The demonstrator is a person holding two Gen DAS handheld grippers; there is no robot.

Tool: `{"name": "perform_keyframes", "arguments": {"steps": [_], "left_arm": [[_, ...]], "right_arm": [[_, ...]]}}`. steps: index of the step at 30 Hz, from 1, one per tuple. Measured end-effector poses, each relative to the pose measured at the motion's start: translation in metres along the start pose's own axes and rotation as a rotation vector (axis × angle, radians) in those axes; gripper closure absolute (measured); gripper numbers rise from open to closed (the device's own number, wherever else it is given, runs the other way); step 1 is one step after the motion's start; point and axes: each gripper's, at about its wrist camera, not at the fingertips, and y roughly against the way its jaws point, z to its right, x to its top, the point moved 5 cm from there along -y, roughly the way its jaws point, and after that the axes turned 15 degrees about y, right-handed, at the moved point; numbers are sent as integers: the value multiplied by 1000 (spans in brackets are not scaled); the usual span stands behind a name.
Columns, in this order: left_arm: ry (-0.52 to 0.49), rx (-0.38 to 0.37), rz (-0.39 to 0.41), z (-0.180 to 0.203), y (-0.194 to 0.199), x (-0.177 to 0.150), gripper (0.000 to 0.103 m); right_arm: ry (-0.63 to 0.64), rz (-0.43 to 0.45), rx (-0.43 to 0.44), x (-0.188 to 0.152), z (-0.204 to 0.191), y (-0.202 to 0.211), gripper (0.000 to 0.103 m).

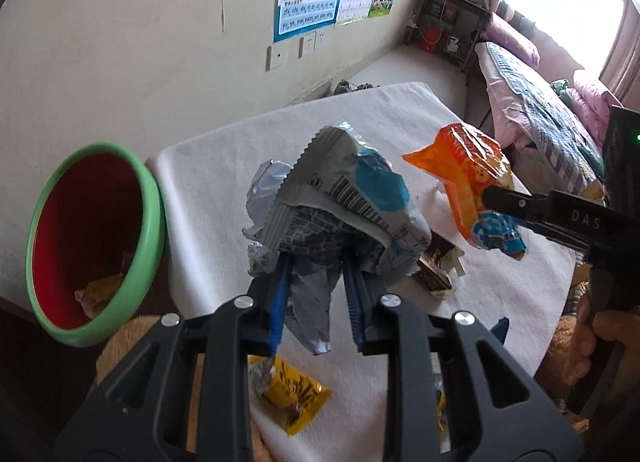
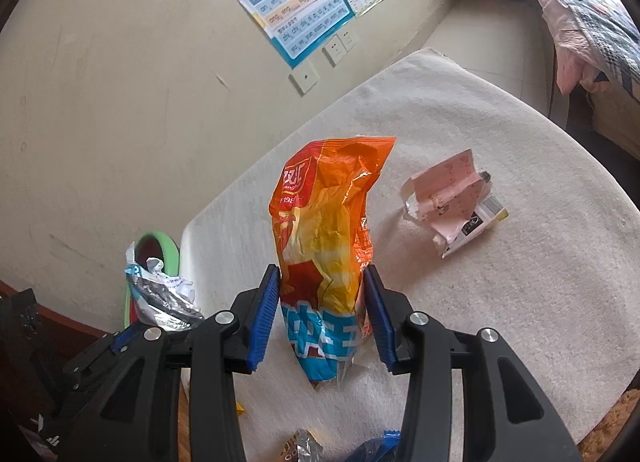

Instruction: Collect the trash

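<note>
- Blue-padded fingers [image 1: 280,294] of the left gripper [image 1: 316,282] pinch the crumpled lower part of a silver-and-blue wrapper [image 1: 332,198]; most of it flares loose above the pads, so a quick swing could shake it free before it reaches the bin.
- Just left of that wrapper gapes the green-rimmed red bin [image 1: 150,230], tilted toward the camera, with some trash already at its bottom. A release short of the rim would likely drop the wrapper on the white-covered desk [image 1: 224,166] or down the gap beside it.
- On the other side, the right gripper [image 2: 322,310] holds an orange snack bag [image 2: 324,222] upright between its blue pads, clear of the desk. The fingers stand fairly wide and pinch only the slick lower part, so I judge the hold light; the bag could slide out.
- Both grippers carry loads near each other, and heading for the bin together risks a collision.
- Pink paper box [image 2: 452,202], a yellow wrapper [image 1: 292,394] and a brown packet [image 1: 434,274] lie on the desk, easily swept off by a low pass.
</note>
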Motion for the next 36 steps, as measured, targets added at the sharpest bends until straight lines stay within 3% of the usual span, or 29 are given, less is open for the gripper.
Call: {"name": "perform_keyframes", "arguments": {"steps": [10,15,19,21,36], "left_arm": [[34,34,-78,-20,-13,-25,77],[28,40,-71,-23,-17,-24,54],[-32,36,-65,-11,-22,-24,49],[-65,42,-77,-5,-28,-25,30],[-79,27,-163,1,-43,-54,33]], "right_arm": [[-9,2,-12,1,4,0,61],[-13,-4,-13,1,4,-3,61],[-15,-6,-14,0,5,-3,61],[-16,-7,-13,0,5,-3,61],[-22,-15,0,-1,5,-7,61]]}}
